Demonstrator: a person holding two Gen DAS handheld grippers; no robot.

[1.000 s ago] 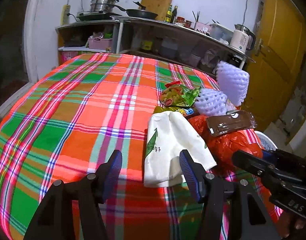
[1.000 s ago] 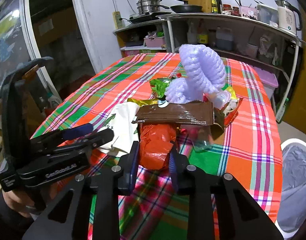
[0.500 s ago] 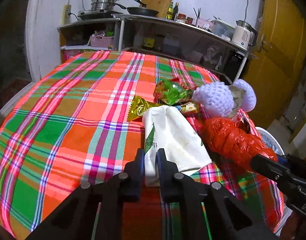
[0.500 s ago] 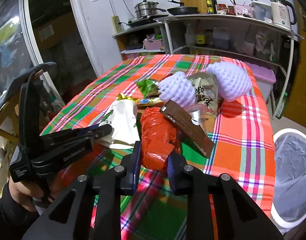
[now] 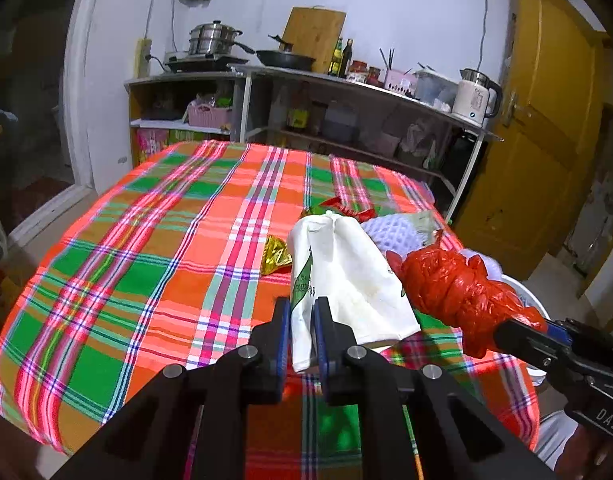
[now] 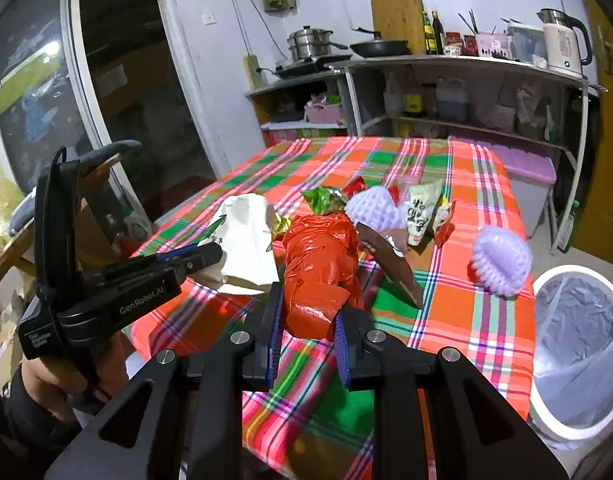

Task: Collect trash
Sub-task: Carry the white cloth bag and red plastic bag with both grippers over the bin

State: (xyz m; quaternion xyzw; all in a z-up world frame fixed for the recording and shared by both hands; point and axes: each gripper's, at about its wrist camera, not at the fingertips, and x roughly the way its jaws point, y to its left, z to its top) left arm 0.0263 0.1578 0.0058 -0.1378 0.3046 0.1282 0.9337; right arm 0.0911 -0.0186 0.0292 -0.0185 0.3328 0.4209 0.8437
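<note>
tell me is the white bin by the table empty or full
Mostly empty as far as shown: the white bin beside the table has a clear liner, and no trash shows inside. Its bottom is hidden.

My matt black plastic grippers have ribbed blue pads. The white bag looks like soft matt paper; the red bag is crinkled glossy plastic. The plaid tablecloth is woven cloth. Foam nets look spongy, wrappers shiny foil, and the bin has a thin plastic liner
</note>
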